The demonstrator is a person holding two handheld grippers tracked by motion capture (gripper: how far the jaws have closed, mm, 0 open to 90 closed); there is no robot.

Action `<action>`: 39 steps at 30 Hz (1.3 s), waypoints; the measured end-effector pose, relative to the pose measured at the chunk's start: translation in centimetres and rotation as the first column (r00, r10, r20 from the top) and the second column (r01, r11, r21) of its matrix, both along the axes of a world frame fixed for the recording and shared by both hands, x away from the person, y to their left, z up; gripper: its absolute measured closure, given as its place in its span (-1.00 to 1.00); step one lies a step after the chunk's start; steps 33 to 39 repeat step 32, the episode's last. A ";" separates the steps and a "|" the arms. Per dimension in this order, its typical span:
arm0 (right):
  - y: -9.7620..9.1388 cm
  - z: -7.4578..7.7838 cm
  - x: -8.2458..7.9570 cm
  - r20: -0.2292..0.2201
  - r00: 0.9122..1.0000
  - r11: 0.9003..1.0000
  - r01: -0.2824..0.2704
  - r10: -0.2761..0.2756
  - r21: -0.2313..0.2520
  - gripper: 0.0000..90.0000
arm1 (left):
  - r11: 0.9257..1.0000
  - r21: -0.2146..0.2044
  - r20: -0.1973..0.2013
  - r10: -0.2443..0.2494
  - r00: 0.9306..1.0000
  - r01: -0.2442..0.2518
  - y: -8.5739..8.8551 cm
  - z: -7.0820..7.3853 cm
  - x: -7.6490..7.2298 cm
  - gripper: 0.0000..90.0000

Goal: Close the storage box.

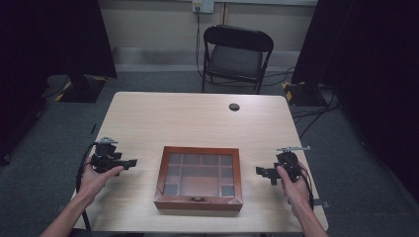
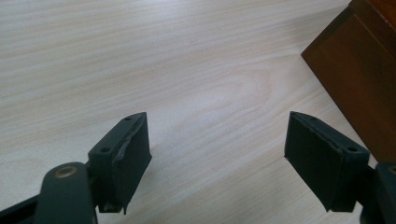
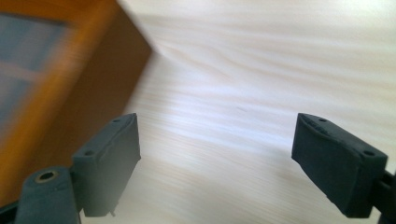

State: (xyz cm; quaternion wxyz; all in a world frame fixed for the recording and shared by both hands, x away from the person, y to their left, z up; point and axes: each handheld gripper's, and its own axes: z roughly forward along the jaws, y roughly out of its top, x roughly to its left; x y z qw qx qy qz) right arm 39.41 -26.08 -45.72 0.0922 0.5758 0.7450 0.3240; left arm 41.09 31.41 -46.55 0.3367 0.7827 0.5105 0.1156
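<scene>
On either side of the wooden box (image 1: 198, 178), which sits mid-table near the front edge, the left gripper (image 1: 129, 162) and right gripper (image 1: 260, 171) have jaws wide apart, holding nothing. Bare table (image 1: 197, 121) lies beyond. Its glass lid shows blurred in the right gripper view.

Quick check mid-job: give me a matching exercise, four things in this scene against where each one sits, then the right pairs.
Things:
1. wooden box
2. left gripper
3. right gripper
4. folding chair

Places:
A. on the floor beyond the table's far edge
B. open, off the box's right side
C. near the table's front edge, lid closed
D. open, off the box's left side

Pairs: 1-C, 2-D, 3-B, 4-A
</scene>
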 end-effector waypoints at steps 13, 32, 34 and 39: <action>1.1 -2.7 0.3 0.030 0.998 0.972 0.054 -0.049 -0.227 -0.92 | 0.988 0.157 -0.028 0.015 1.000 -0.010 -1.8 -1.8 0.4 -0.64; 1.2 -4.4 -0.5 0.211 0.977 0.979 0.075 -0.034 -0.188 -1.00 | 0.995 0.103 0.146 -0.012 0.989 -0.003 -1.5 -3.8 0.2 -1.00; 1.2 -4.4 -0.5 0.211 0.977 0.979 0.075 -0.034 -0.188 -1.00 | 0.995 0.103 0.146 -0.012 0.989 -0.003 -1.5 -3.8 0.2 -1.00; 1.2 -4.4 -0.5 0.211 0.977 0.979 0.075 -0.034 -0.188 -1.00 | 0.995 0.103 0.146 -0.012 0.989 -0.003 -1.5 -3.8 0.2 -1.00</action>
